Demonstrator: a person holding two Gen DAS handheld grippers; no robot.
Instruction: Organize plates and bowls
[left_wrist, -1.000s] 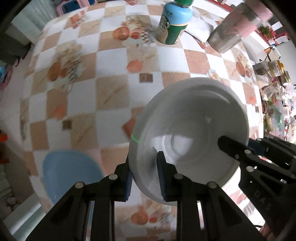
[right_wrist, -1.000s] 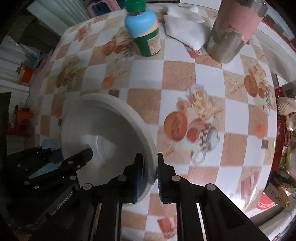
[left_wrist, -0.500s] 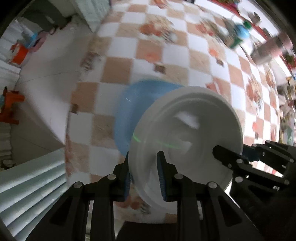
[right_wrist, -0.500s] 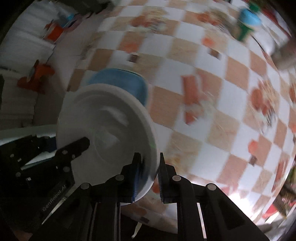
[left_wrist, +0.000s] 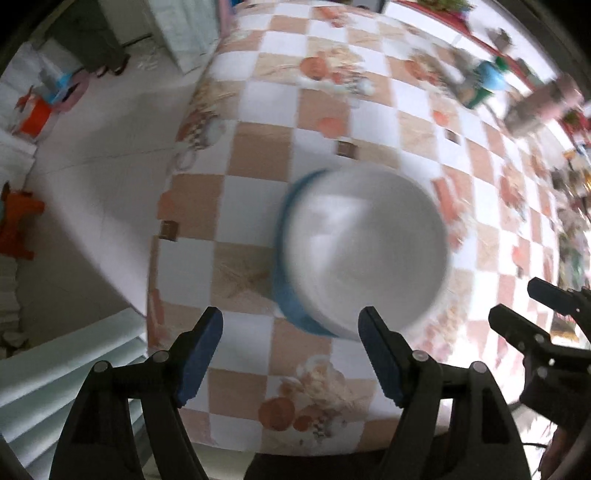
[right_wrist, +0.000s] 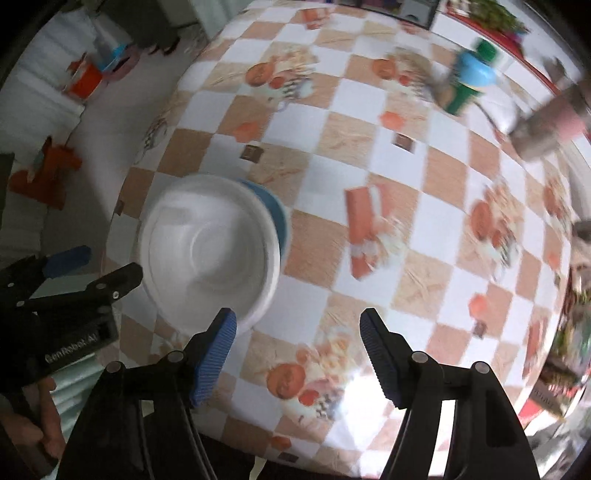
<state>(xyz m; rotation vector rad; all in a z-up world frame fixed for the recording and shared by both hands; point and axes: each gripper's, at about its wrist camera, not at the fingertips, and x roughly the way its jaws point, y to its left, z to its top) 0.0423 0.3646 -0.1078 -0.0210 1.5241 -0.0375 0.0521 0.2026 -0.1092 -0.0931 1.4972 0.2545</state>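
Observation:
A white bowl (left_wrist: 365, 251) sits nested on a blue bowl (left_wrist: 291, 310) on the checkered table (left_wrist: 258, 155), near its front left corner. It also shows in the right wrist view (right_wrist: 210, 251), with the blue bowl's rim (right_wrist: 275, 210) peeking out behind it. My left gripper (left_wrist: 290, 354) is open and empty, just in front of the bowls. My right gripper (right_wrist: 297, 354) is open and empty, to the right of the bowls. Both views are blurred by motion.
A blue-and-green bottle (right_wrist: 469, 85) and a pink-and-metal tumbler (right_wrist: 550, 125) stand at the far right of the table. The table's left edge (left_wrist: 159, 240) drops to the floor. Clutter lies along the right side (left_wrist: 572, 206).
Both grippers held the white bowl by its rim and carried it over the blue bowl. Now both have let go and opened, and the white bowl rests on the blue one.

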